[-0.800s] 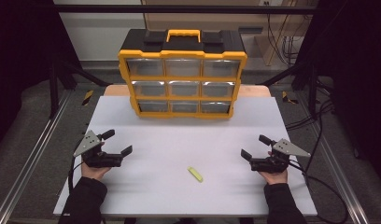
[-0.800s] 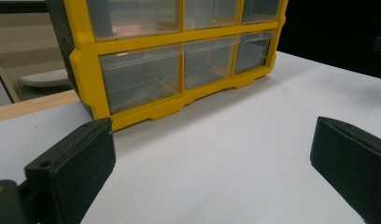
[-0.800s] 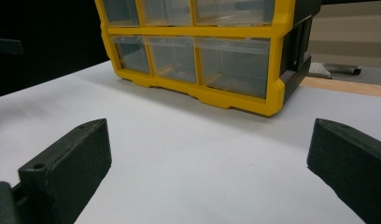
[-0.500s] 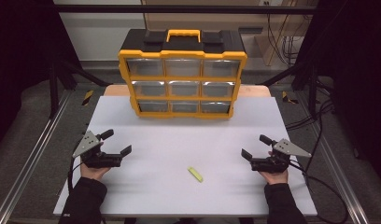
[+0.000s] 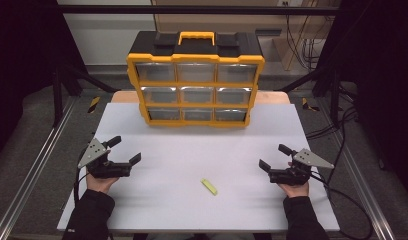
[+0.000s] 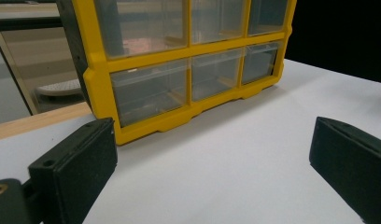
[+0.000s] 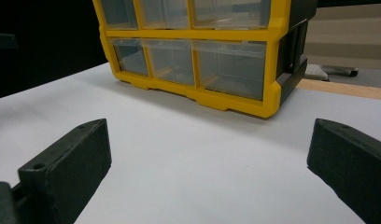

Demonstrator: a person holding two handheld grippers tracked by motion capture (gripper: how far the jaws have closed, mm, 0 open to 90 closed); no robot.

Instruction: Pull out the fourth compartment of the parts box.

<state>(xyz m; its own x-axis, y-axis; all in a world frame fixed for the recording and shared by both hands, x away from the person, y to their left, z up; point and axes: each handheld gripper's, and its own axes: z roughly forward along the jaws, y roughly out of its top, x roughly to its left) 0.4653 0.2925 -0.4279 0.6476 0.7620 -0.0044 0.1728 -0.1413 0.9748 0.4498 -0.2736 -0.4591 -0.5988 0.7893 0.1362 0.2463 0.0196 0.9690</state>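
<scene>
Both grippers waiting, nothing picked up yet

Starting at the left, we see almost nothing new against the earlier high views. The left gripper hovers low over the white table in the same spot as before, with its jaws spread wide and nothing between them. In its own view the two black jaws stand far apart, with bare tabletop between them and the yellow drawer cabinet well ahead, its clear drawers all shut.

The small yellow-green piece has not moved either. It lies flat on the table, to the right of the left gripper and a little nearer to the person, well apart from its jaws. It is a short, slim, pale strip lying at a slant, and it is too small for us to tell what it is made of or whether it has any markings.

Further right, the right gripper has likewise kept its place, jaws wide apart and empty. The piece lies to its left and slightly nearer to the person, also well clear of it.

We judge from this stillness that the work has not begun. Neither hand has committed to a reach, and the piece sits roughly between the two grippers, so either one could go for it
</scene>
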